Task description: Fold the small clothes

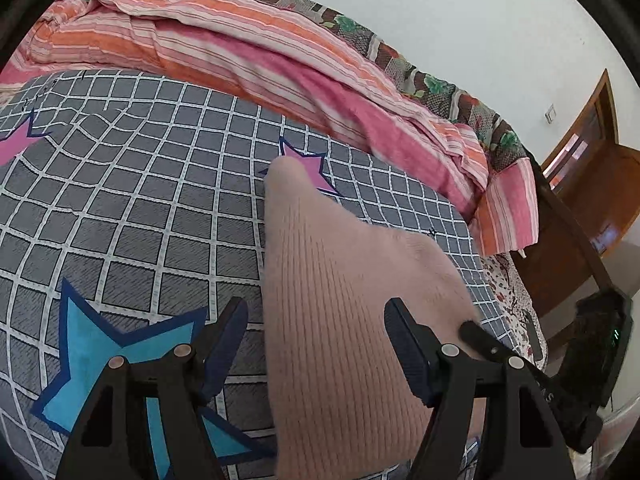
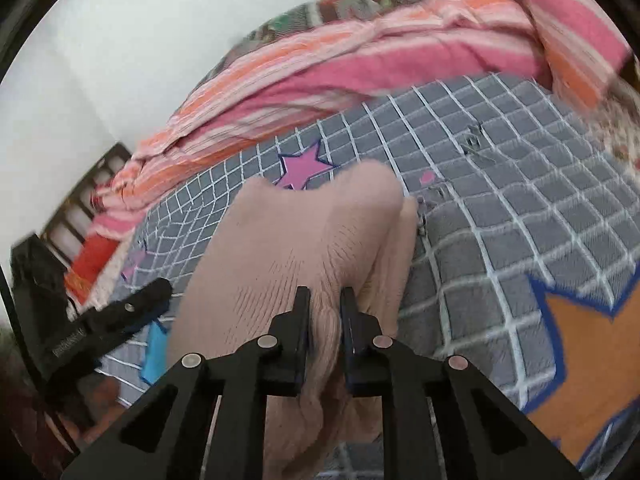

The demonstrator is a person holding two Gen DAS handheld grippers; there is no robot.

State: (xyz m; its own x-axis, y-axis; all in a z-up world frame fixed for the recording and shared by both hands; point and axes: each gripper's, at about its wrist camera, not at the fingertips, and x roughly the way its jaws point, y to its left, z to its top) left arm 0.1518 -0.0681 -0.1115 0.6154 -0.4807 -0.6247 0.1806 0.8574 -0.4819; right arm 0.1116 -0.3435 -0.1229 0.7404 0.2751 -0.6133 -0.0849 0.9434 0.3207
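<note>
The right claw [image 2: 325, 300] sits nearly closed, its two fingers pinching a bunched fold of the pink knit [image 2: 288, 248] between them. The left claw [image 1: 316, 312] is spread wide and grips nothing; the knit [image 1: 340, 312] runs up between its fingers without either pad pressing it. In the left wrist view the right claw [image 1: 476, 330] shows at the knit's right edge; in the right wrist view the left claw [image 2: 148, 294] shows at its left edge.

The knit lies on a bed, over a grey checked sheet [image 1: 160, 208] printed with stars. A blue star [image 1: 96, 364] is just beside the left claw, and an orange star [image 2: 592, 352] is to the right of the right claw. The knit's far tip overlaps a pink star [image 1: 308, 168].

Beyond the sheet lies a rumpled pink and orange striped blanket [image 1: 248, 52], then a white wall [image 1: 460, 8]. A wooden door [image 1: 592, 152] stands at the far right.
</note>
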